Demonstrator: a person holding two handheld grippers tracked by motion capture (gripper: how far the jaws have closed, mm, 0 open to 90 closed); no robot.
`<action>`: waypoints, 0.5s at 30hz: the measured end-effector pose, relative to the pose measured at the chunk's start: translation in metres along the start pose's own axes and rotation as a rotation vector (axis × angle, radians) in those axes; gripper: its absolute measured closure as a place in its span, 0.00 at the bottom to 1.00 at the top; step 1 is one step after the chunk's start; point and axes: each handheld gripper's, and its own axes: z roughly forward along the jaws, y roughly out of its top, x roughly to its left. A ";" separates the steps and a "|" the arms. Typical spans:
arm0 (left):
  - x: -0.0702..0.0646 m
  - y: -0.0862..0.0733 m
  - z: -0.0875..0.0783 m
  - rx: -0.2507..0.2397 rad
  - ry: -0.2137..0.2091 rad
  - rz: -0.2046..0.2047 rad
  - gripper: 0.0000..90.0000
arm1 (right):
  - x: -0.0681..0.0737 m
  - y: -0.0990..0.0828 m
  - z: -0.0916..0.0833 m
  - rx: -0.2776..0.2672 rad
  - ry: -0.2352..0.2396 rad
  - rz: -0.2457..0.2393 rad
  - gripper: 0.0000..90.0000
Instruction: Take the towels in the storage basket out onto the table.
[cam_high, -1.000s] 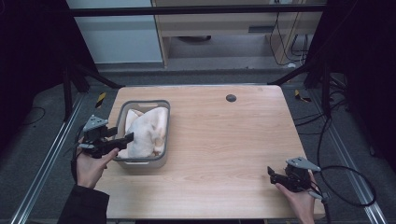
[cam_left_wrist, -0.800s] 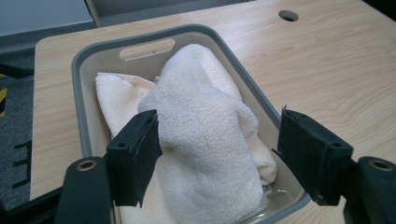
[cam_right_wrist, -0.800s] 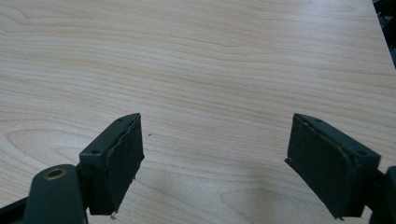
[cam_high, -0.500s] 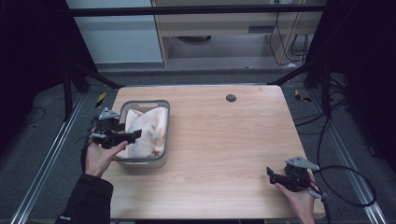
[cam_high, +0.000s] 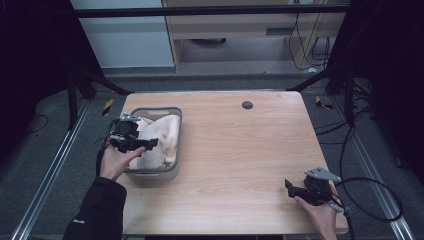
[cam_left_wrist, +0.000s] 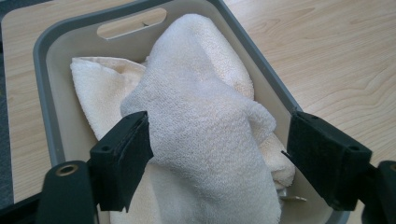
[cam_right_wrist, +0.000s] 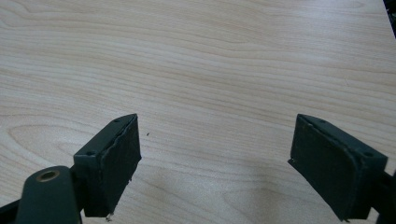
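A cream towel (cam_high: 162, 137) lies bunched in a grey plastic bin (cam_high: 177, 112) at the table's left side. My left gripper (cam_high: 145, 142) hovers over the bin's near left part and points across the towel. In the left gripper view a raised fold of the towel (cam_left_wrist: 201, 93) stands between the jaws of the left gripper (cam_left_wrist: 219, 140); these have just been opening, and the right pad (cam_left_wrist: 322, 158) is clear of the cloth. The bin's rim (cam_left_wrist: 42, 51) has a handle slot at the far end. My right gripper (cam_high: 289, 186) rests low at the table's near right corner, and its own view shows this gripper (cam_right_wrist: 217, 140) open over bare wood.
A small black round disc (cam_high: 247, 105) sits near the table's far edge. The wooden tabletop (cam_high: 240, 150) stretches between the bin and the right hand. Cables (cam_high: 370, 185) trail off the right side, and metal frame rails (cam_high: 45, 185) run along the floor at left.
The left hand has moved right, from beside the bin's left wall to over the towel. Its jaws stand wider apart. The right hand has kept still.
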 end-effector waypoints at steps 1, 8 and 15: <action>0.000 0.000 0.002 0.006 0.002 0.003 0.23 | 0.000 0.000 0.000 0.001 0.001 0.002 0.17; 0.002 0.000 0.014 0.042 0.020 0.000 0.17 | 0.000 0.000 0.002 0.015 0.006 -0.001 0.16; 0.002 -0.007 0.029 0.084 0.012 -0.004 0.13 | 0.000 -0.001 0.003 0.023 0.010 -0.006 0.15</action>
